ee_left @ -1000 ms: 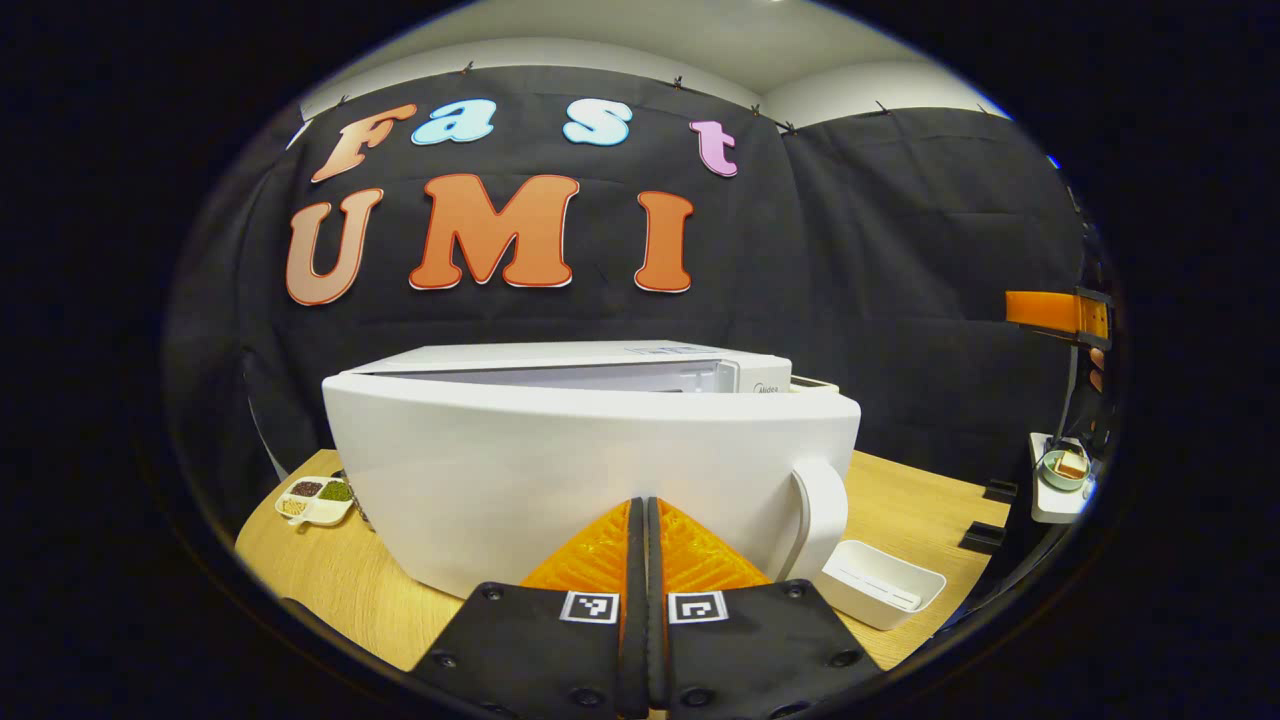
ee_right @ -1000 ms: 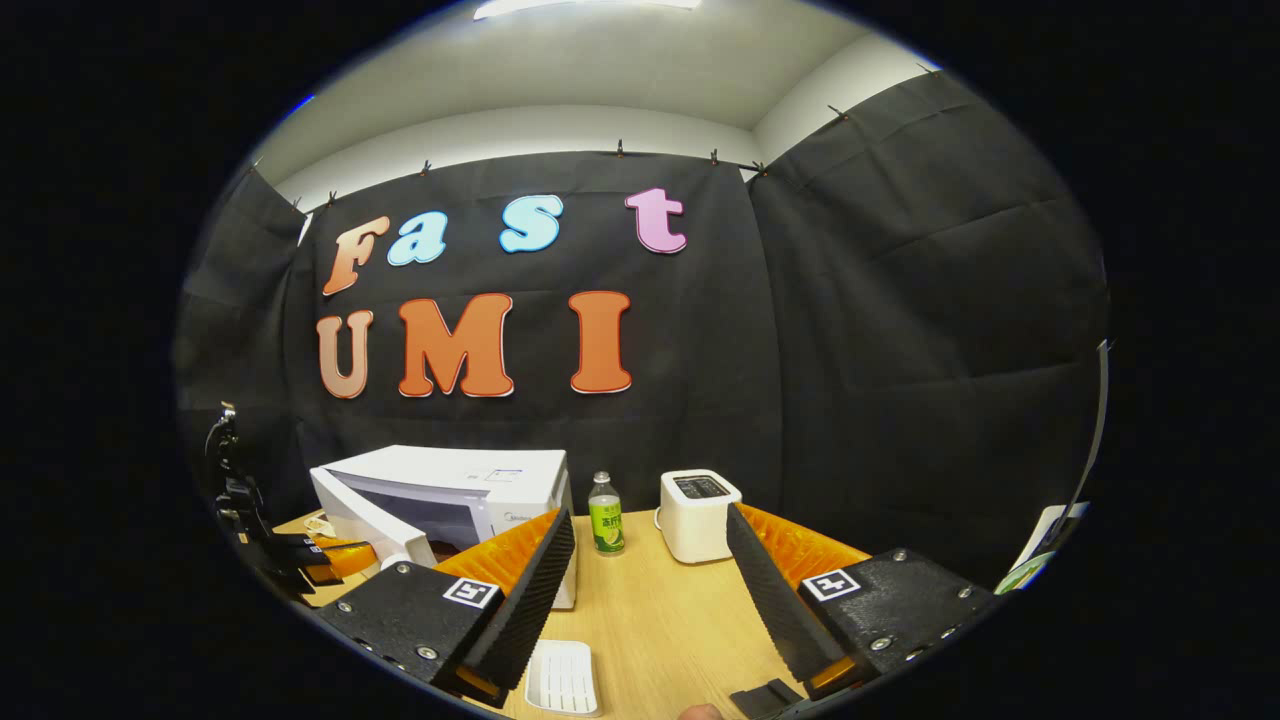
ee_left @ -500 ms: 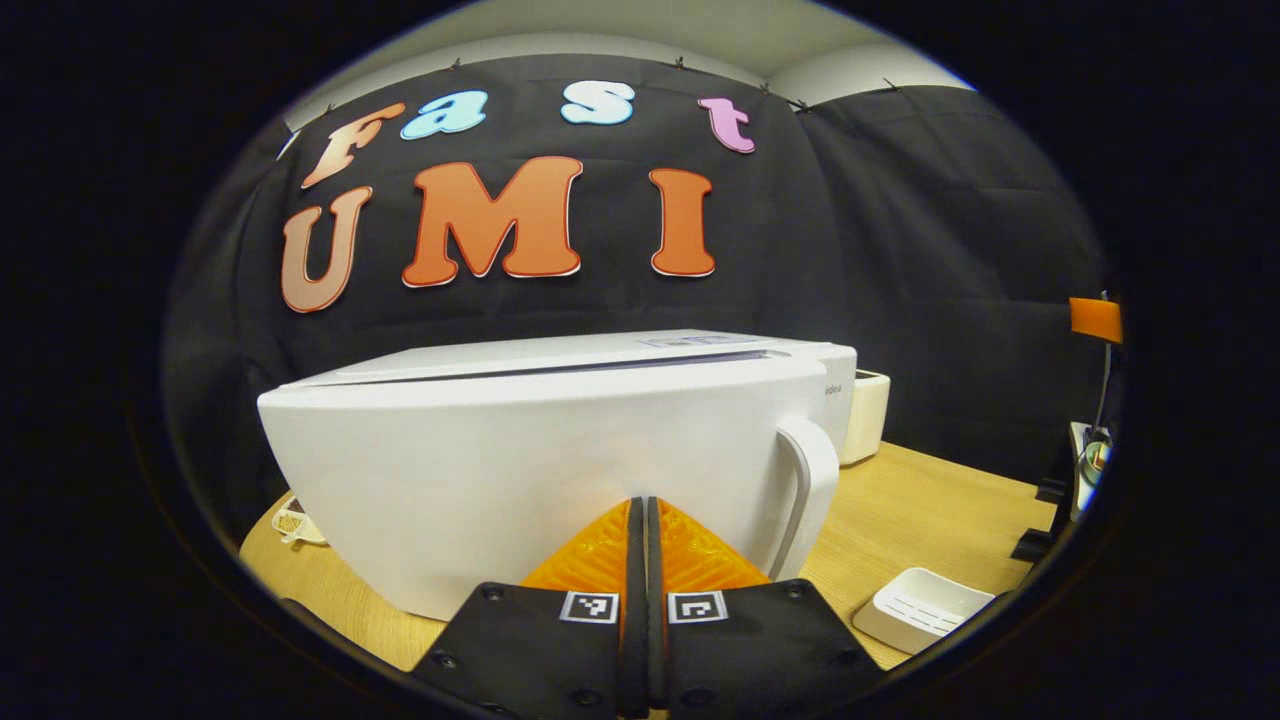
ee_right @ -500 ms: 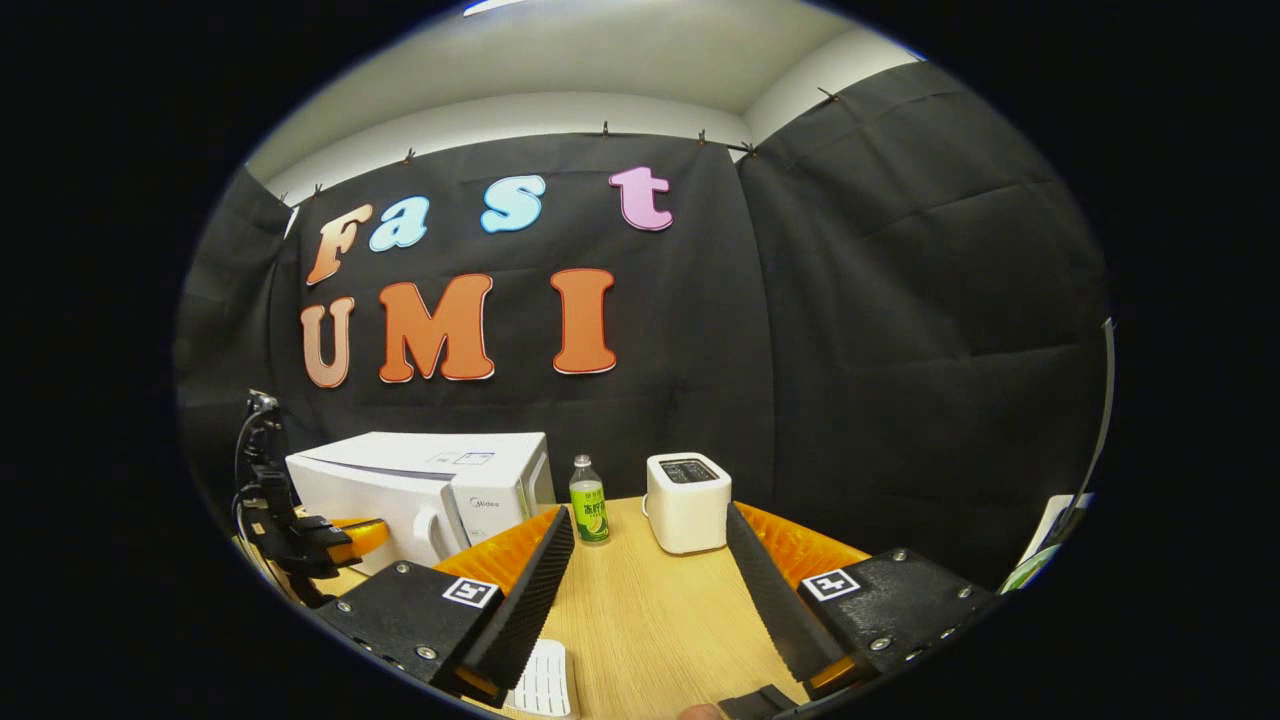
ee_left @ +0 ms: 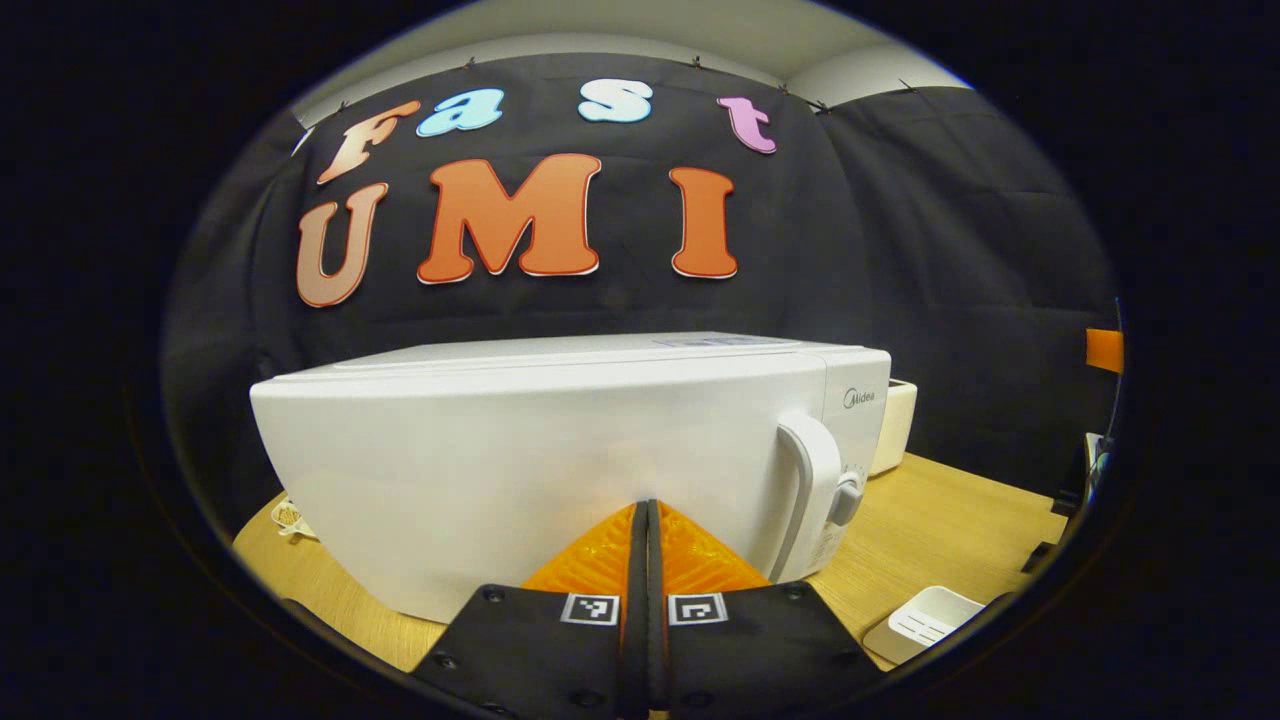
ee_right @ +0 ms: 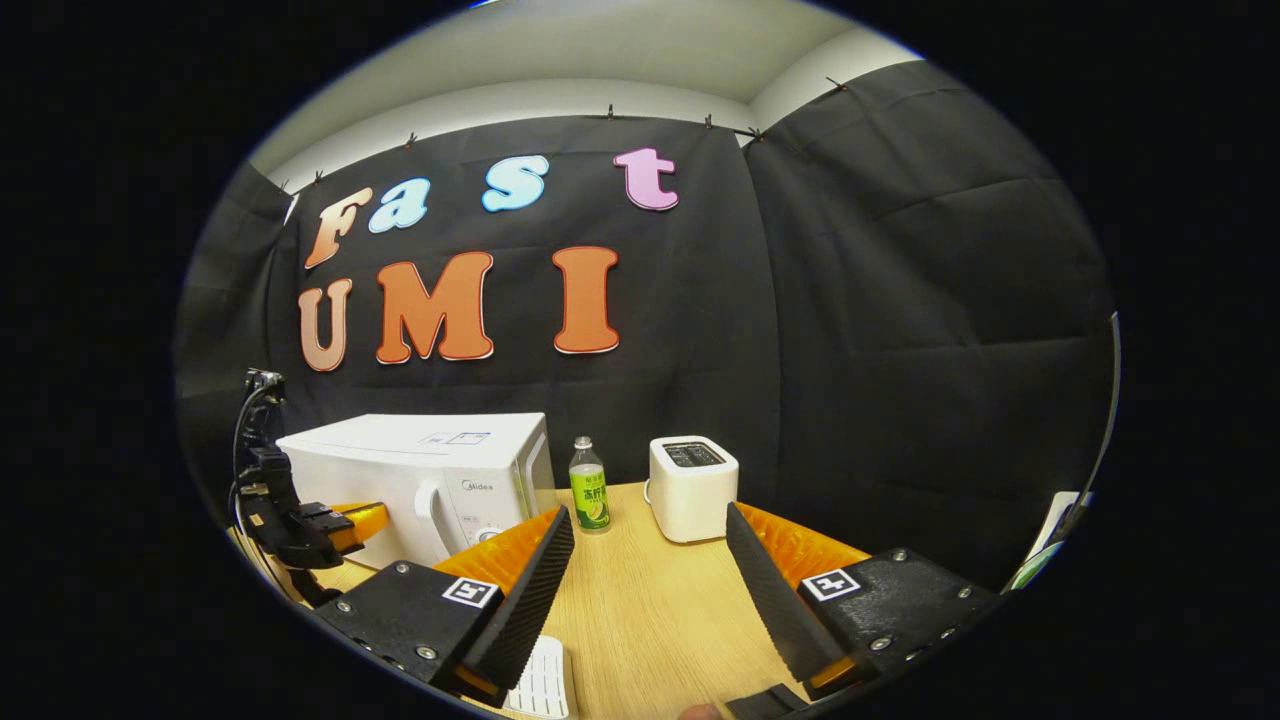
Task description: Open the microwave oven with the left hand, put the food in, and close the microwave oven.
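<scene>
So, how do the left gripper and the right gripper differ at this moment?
The left gripper has its orange fingers pressed together, while the right gripper holds its fingers wide apart with nothing between them. The left gripper points at the door of the microwave oven, close to it; the right gripper is over bare table, facing the toaster. Both have orange fingers on black bodies.

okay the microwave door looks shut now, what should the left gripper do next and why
Probably back the left gripper straight off the microwave door. The door sits flush with the microwave body, handle beside the control panel, and the shut fingers point at the door face, so the pushing looks finished.
</scene>
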Demonstrator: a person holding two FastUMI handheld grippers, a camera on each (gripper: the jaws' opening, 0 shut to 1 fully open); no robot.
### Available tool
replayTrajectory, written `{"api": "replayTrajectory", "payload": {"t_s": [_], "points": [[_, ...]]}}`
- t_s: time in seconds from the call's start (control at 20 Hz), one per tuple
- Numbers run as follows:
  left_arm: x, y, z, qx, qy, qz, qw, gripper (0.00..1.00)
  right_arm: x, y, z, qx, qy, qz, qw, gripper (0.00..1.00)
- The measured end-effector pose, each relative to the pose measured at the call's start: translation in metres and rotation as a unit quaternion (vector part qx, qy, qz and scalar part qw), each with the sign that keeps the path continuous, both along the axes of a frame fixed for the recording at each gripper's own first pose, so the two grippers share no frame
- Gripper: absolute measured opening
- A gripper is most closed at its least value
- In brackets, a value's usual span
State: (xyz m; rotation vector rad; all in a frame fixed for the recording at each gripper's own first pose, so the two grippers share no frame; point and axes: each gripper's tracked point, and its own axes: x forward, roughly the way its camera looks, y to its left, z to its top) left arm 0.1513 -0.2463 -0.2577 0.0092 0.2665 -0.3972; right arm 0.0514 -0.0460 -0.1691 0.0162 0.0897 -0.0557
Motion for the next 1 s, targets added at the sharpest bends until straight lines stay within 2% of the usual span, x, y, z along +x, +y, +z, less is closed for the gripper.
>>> {"api": "replayTrajectory", "payload": {"t_s": [0.05, 0.2, 0.25, 0.45, 0.5, 0.55, 0.65, 0.75, 0.85, 0.95, 1.0], "points": [[-0.002, 0.005, -0.001, 0.005, 0.013, 0.006, 1.0, 0.02, -0.002, 0.003, 0.003, -0.001, 0.0, 0.003, 1.0, 0.95], [-0.016, 0.025, 0.028, -0.032, 0.028, 0.0, 0.999, 0.04, -0.008, 0.011, 0.016, -0.007, -0.007, 0.006, 1.0, 0.95], [-0.02, 0.033, 0.04, -0.035, 0.027, -0.005, 0.999, 0.02, -0.011, 0.014, 0.023, -0.004, -0.009, 0.01, 1.0, 0.95], [-0.042, 0.092, 0.104, -0.027, -0.003, 0.014, 1.0, 0.05, -0.017, 0.034, 0.046, 0.0, -0.018, 0.026, 0.999, 0.95], [-0.046, 0.109, 0.119, -0.025, -0.014, 0.024, 0.999, 0.24, -0.018, 0.041, 0.052, -0.001, -0.02, 0.03, 0.999, 0.95], [-0.05, 0.125, 0.133, -0.022, -0.024, 0.031, 0.999, 0.28, -0.02, 0.047, 0.059, 0.0, -0.022, 0.035, 0.999, 0.95], [-0.06, 0.158, 0.155, -0.022, -0.033, 0.047, 0.998, 0.28, -0.023, 0.064, 0.07, 0.0, -0.025, 0.047, 0.999, 0.94], [-0.074, 0.19, 0.175, -0.028, -0.038, 0.061, 0.997, 0.24, -0.028, 0.079, 0.082, -0.009, -0.033, 0.056, 0.998, 0.95], [-0.083, 0.229, 0.191, -0.021, -0.046, 0.09, 0.995, 0.31, -0.031, 0.092, 0.091, -0.012, -0.036, 0.067, 0.997, 0.95], [-0.094, 0.264, 0.199, -0.002, -0.052, 0.115, 0.992, 0.28, -0.037, 0.109, 0.096, -0.007, -0.035, 0.082, 0.996, 0.95], [-0.102, 0.275, 0.204, 0.003, -0.06, 0.12, 0.991, 0.42, -0.039, 0.115, 0.099, -0.007, -0.037, 0.087, 0.996, 0.94]]}}
